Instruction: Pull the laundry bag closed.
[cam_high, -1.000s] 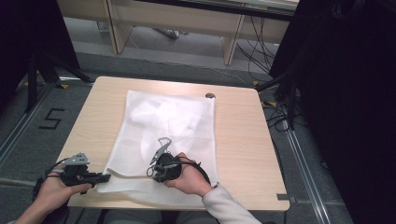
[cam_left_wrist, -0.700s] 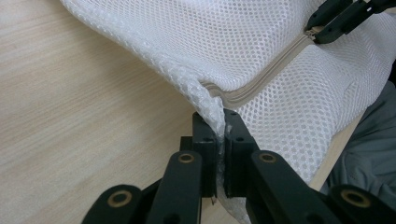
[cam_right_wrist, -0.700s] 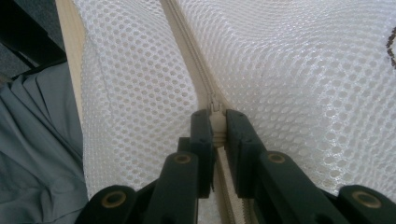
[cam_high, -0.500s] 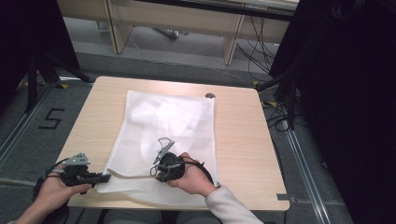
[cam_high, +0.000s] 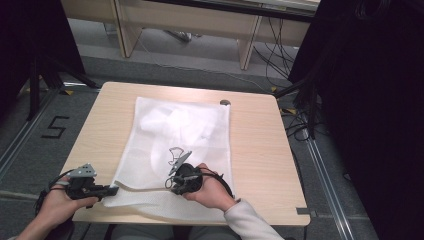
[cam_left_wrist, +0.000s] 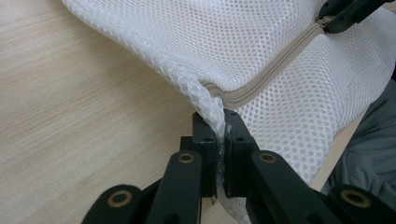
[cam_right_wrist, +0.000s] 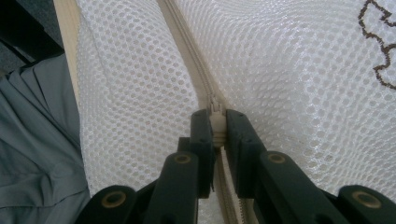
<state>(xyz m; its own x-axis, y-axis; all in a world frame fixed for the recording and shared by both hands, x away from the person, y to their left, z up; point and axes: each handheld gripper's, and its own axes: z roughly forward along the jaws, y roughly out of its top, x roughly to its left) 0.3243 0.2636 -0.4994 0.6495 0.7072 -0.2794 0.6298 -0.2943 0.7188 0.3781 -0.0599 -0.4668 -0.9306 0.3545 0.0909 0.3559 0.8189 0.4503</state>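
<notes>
From above we see a white mesh bag (cam_high: 182, 145) lying flat on a light wooden table (cam_high: 255, 150), its near edge close to our side of the tabletop. We hold the left gripper (cam_high: 111, 190) at the bag's near left corner, its jaws shut on the mesh there, with our left hand (cam_high: 57, 207) at the table's near left corner. Our right hand (cam_high: 210, 187) rests on the bag near its front edge, the right gripper (cam_high: 175, 189) pointing left toward the other one, jaws closed. A small dark round thing (cam_high: 225, 102) sits on the table at the bag's far right corner.
</notes>
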